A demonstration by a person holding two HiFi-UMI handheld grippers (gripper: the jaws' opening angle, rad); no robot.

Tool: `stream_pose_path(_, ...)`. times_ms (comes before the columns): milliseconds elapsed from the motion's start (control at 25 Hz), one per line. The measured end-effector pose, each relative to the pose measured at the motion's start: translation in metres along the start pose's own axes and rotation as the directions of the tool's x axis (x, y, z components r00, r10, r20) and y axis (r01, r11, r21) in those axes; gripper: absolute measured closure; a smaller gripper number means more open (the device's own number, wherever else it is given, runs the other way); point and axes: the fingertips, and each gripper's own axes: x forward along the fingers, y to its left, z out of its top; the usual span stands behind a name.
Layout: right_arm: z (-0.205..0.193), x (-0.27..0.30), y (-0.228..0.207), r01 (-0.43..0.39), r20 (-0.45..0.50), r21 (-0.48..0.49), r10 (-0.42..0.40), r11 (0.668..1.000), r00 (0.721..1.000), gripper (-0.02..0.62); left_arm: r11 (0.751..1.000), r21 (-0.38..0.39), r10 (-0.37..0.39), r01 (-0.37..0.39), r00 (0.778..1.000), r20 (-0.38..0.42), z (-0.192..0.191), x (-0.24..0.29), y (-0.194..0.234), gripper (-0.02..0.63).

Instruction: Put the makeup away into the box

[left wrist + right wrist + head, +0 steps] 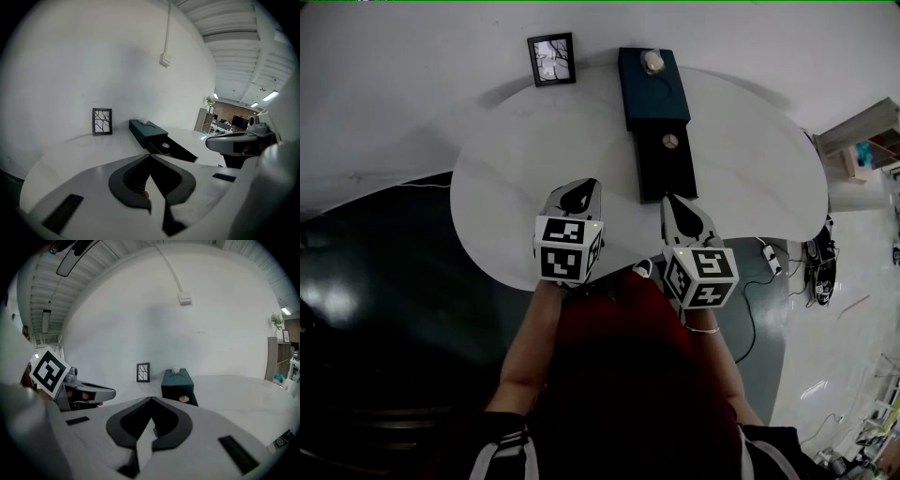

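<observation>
A dark teal box (653, 89) stands at the far side of the white round table (516, 169), its black drawer (666, 178) pulled out toward me. A small round compact (669, 141) lies in the drawer, and a small pale object (652, 62) sits on the box top. My left gripper (581, 185) hovers over the table left of the drawer, jaws shut and empty. My right gripper (673, 199) hangs just before the drawer's near end, jaws together with nothing seen between them. The left gripper view shows box (146, 130) and compact (165, 145) beyond the closed tips (150, 154).
A black picture frame (551, 59) stands at the table's back, left of the box. Cables and a power strip (772, 258) lie on the floor at the right. Dark glossy floor lies to the left. The table's near edge runs just under both grippers.
</observation>
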Motion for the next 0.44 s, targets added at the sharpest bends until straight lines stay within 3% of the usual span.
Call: stream_pose_path(440, -0.003, -0.002, 0.027, -0.002, 0.011, -0.017, 0.002, 1.0, 1.0, 0.581, 0.999, -0.044, 0.019, -0.017, 0.999, 0.049, -0.011, -0.033, 0.024, 0.583)
